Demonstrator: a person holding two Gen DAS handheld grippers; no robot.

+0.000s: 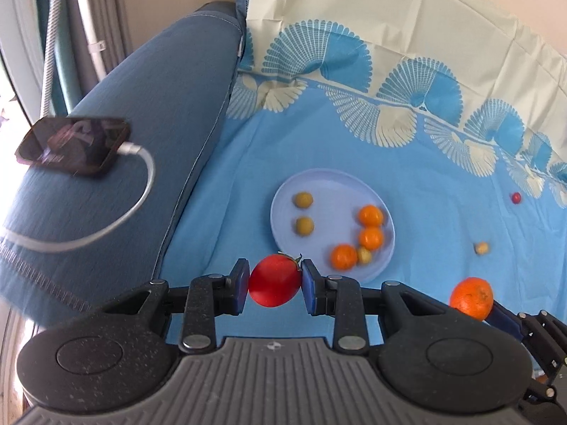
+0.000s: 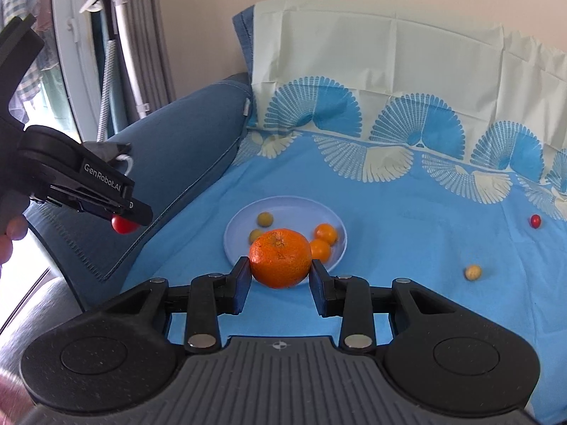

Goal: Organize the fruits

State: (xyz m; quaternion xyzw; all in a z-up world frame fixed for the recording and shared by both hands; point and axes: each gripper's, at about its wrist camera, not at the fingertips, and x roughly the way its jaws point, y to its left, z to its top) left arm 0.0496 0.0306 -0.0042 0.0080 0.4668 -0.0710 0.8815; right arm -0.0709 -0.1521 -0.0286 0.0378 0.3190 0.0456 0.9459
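Note:
My left gripper (image 1: 274, 283) is shut on a red tomato (image 1: 274, 281), held above the blue cloth just short of a pale blue plate (image 1: 283, 209). The plate holds two green fruits (image 1: 303, 199), three small orange fruits (image 1: 371, 216) and a small yellowish one. My right gripper (image 2: 280, 272) is shut on a large mandarin (image 2: 280, 258), held in front of the same plate (image 2: 237, 230). The mandarin also shows in the left wrist view (image 1: 471, 297). The left gripper with the tomato (image 2: 122, 225) shows at the left of the right wrist view.
A small red fruit (image 2: 535, 220) and a small yellowish fruit (image 2: 473, 272) lie loose on the blue cloth to the right of the plate. A blue cushion (image 1: 141, 134) on the left carries a phone (image 1: 74, 145) with a white cable. A cream patterned cloth hangs behind.

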